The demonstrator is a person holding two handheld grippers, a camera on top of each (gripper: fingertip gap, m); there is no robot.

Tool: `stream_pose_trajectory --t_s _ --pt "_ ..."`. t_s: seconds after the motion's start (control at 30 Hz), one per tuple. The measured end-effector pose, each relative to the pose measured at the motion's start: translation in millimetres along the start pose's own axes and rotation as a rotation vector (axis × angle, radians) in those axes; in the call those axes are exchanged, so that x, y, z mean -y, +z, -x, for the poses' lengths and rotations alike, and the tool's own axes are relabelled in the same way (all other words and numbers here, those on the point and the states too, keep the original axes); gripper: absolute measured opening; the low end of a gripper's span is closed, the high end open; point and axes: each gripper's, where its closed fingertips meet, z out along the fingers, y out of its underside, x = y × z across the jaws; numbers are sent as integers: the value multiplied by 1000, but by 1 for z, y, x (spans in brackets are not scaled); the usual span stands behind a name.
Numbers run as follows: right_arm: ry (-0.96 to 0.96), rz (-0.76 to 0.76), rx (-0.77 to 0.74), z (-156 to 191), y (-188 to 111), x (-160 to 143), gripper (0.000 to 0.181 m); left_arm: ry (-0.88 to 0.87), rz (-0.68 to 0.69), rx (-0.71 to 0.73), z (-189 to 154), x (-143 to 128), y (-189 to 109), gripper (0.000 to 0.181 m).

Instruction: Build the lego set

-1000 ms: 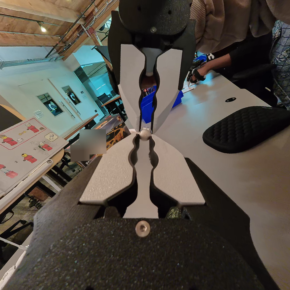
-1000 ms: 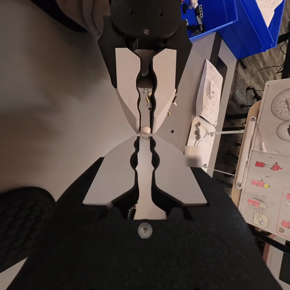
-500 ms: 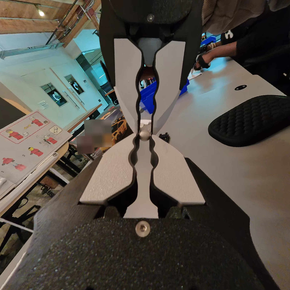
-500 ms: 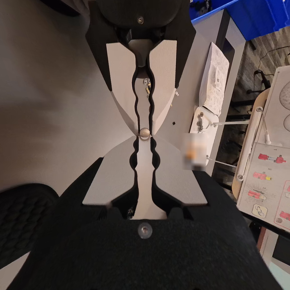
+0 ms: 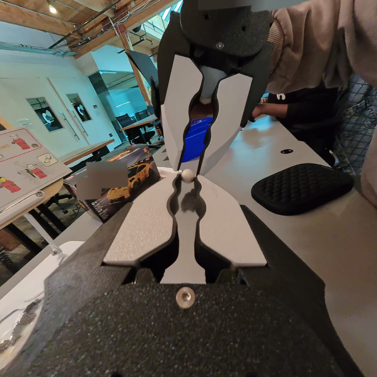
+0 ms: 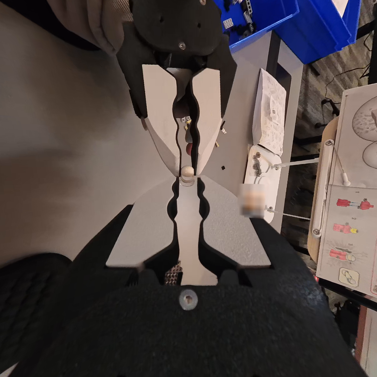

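Lego box [image 5: 122, 183] now nearer; both jaws pinching round piece [image 6: 187, 171], base hidden.

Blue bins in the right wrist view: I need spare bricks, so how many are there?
2. One blue bin holding loose pieces at the top edge; a second bin just right of it. Others may be out of view.

Matt grey table [image 5: 306, 255]; woven black pad [image 5: 302, 187]; glossy cardboard box [image 5: 130, 179].
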Motion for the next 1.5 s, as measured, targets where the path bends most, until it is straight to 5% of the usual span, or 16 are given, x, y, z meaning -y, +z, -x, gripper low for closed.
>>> stream_pose_trajectory --t_s 0.87,1.33,1.5 --pt "122 -184 77 1 -12 13 10 -377 -105 -213 -4 -6 -6 12" --pt "448 -11 91 55 81 -132 17 -560 -47 -246 5 -50 -4 12" --pt "530 -359 42 30 60 -77 16 -600 -48 -280 -1 -54 -2 12"
